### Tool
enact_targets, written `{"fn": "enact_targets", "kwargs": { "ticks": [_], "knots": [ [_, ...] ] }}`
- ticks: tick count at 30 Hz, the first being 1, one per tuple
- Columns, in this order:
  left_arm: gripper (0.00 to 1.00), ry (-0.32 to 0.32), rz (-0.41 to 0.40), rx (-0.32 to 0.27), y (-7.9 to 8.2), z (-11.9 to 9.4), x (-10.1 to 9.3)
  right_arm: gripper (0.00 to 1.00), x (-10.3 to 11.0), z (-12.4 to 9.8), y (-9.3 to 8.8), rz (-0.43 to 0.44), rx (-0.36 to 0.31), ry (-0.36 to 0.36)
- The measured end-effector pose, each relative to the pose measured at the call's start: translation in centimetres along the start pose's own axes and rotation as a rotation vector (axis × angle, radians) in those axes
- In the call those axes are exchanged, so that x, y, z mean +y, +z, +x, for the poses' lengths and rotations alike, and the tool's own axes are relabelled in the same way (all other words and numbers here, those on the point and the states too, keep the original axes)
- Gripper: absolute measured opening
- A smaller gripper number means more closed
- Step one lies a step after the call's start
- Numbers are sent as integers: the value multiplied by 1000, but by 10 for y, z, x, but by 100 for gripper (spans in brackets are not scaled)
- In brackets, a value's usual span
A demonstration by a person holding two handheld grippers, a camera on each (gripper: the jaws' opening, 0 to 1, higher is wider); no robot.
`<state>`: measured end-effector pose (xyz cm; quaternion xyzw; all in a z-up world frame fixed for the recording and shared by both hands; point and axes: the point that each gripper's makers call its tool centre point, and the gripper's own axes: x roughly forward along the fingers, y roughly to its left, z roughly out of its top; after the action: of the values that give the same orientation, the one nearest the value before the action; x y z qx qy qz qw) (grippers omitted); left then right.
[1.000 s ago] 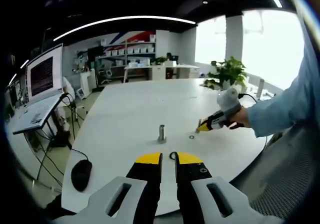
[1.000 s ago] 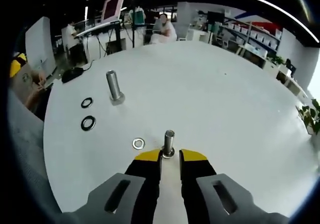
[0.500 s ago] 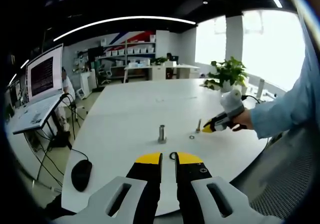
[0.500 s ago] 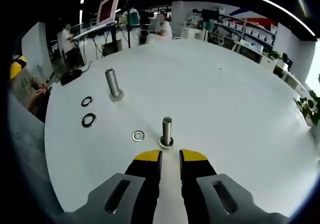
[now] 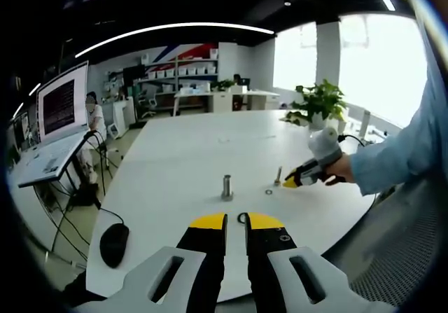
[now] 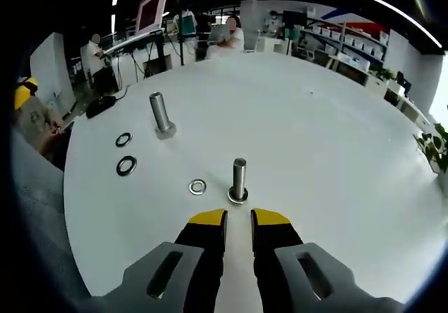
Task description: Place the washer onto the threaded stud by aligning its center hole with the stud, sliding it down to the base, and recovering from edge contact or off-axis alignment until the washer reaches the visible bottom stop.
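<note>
A thin threaded stud [image 6: 239,180] stands upright on the white table [image 6: 329,138], just beyond my right gripper [image 6: 239,220]. The jaws are shut, with nothing between them. A ring-shaped base [image 6: 238,197] sits at the stud's foot. One silver washer [image 6: 197,186] lies flat to the stud's left. In the left gripper view the same stud [image 5: 278,176] and washer [image 5: 269,191] are near the right gripper [image 5: 288,181], which a hand [image 5: 337,167] holds. My left gripper [image 5: 236,222] is shut low over the table edge, with a black washer [image 5: 242,218] on the table just past its tips.
A thicker stud [image 6: 161,114] [image 5: 227,186] stands further left, with two black washers [image 6: 124,139] [image 6: 127,165] beside it. A black mouse [image 5: 113,243] lies by the table's edge. A potted plant [image 5: 318,103] stands at the far side, and a laptop [image 5: 59,106] on a side stand.
My right gripper has drawn back from the thin stud, which now stands clear of the jaw tips. The left gripper has stayed put.
</note>
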<state>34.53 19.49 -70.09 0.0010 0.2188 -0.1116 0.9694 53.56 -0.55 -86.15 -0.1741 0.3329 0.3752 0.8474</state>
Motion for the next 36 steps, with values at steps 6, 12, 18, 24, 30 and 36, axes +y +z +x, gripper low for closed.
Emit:
{"fn": "enact_targets", "kwargs": {
  "ticks": [6,12,18,24,30,36],
  "knots": [
    [8,1,-1,-1,0,0,0,14,13,4,-6,23,14,42],
    [8,2,-1,-1,0,0,0,15,29,10,-4,5,17,85],
    [8,0,1,2,0,0,0,17,45,17,5,-31,4,136],
    [8,-2,3,6,-1,0,-1,18,47,26,13,-69,-1,137],
    [8,-3,2,6,-1,1,-1,18,44,31,17,-66,-5,143],
    [8,-4,3,7,-1,1,0,16,42,32,19,-62,-5,136]
  ]
}}
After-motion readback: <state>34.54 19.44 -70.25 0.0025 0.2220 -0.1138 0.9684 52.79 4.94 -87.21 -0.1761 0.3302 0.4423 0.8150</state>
